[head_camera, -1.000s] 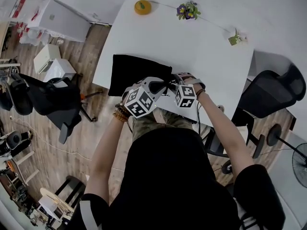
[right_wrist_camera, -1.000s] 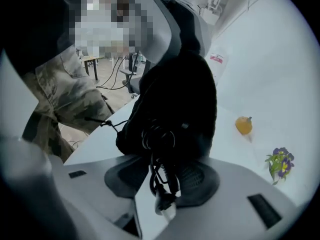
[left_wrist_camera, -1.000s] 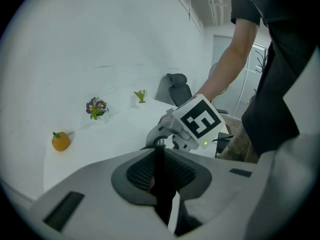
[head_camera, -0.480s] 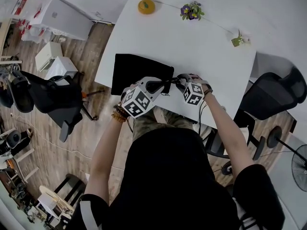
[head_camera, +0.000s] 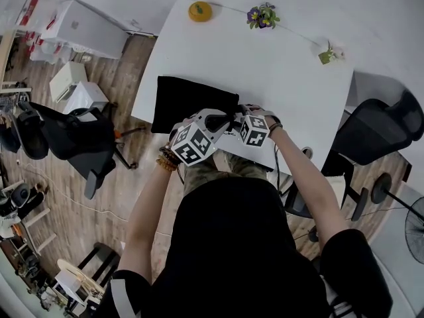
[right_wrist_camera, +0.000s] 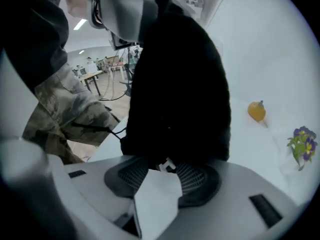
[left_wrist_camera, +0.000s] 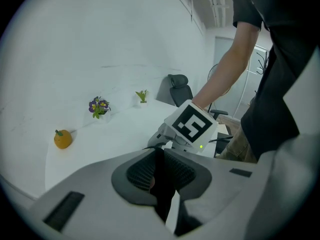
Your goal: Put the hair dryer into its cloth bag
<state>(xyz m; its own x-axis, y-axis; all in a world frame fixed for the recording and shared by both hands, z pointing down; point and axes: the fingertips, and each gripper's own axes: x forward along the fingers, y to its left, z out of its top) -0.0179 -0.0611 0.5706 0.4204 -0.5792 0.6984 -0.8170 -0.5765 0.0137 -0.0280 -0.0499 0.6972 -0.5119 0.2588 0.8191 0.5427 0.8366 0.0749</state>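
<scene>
Head view is filled along its near edge by the person's black shirt (head_camera: 232,244), which hides the near rim of the white table (head_camera: 278,78). Just beyond it, two marker cubes cover most of both grippers, so the jaws are best read in the gripper views.

The left gripper (left_wrist_camera: 159,159) has its jaws almost together, clamped on a thin dark fold of the cloth bag (head_camera: 189,101). The right gripper (right_wrist_camera: 165,166) has its jaws partly apart, and they have just been closing. Black cloth bunches at their tips beside a small white piece too small to identify. The ribbed pads (right_wrist_camera: 200,179) show bare and do not press on the cloth.

In the right gripper view the lifted cloth rises as a black mass and blocks much of the table behind it. The hair dryer cannot be made out in any view.

The bag lies on the near left of the table, with its near right end drawn up between the grippers. Along the far edge stand an orange (head_camera: 197,10), purple flowers (head_camera: 260,15) and a small green plant (head_camera: 324,53). A black office chair (head_camera: 374,128) stands to the right.
</scene>
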